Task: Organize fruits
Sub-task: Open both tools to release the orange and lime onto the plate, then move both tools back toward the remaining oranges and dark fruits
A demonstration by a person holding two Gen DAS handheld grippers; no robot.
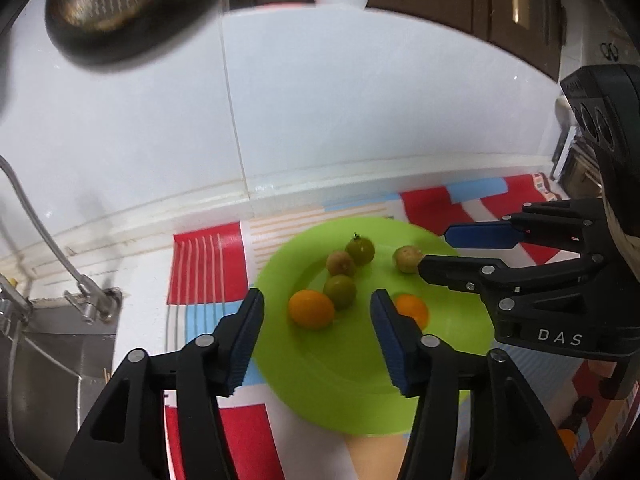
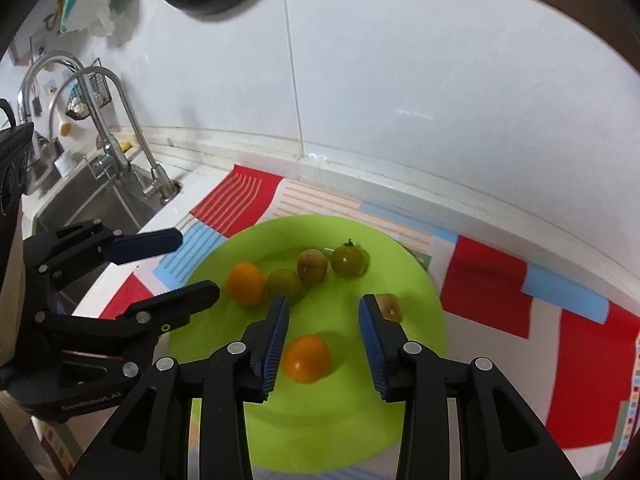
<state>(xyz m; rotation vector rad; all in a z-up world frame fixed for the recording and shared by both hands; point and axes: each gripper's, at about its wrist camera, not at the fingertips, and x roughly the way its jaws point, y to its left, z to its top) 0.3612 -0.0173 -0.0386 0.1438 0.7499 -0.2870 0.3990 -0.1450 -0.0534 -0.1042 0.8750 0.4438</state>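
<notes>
Striped mat (image 2: 492, 292), green plate (image 2: 224, 364) edge cut off, orange (image 1: 412, 307) half-hidden.

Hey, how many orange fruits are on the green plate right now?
2. One orange fruit lies near the plate's front, between the right tool's open fingers. The other sits at the left, touching a green fruit. None looks hidden.

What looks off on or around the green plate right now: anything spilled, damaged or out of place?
Nothing stands out. All six small fruits, two orange ones among them, sit on the green plate, none spilled onto the patterned mat. Both the left gripper and right gripper are open and empty.
</notes>
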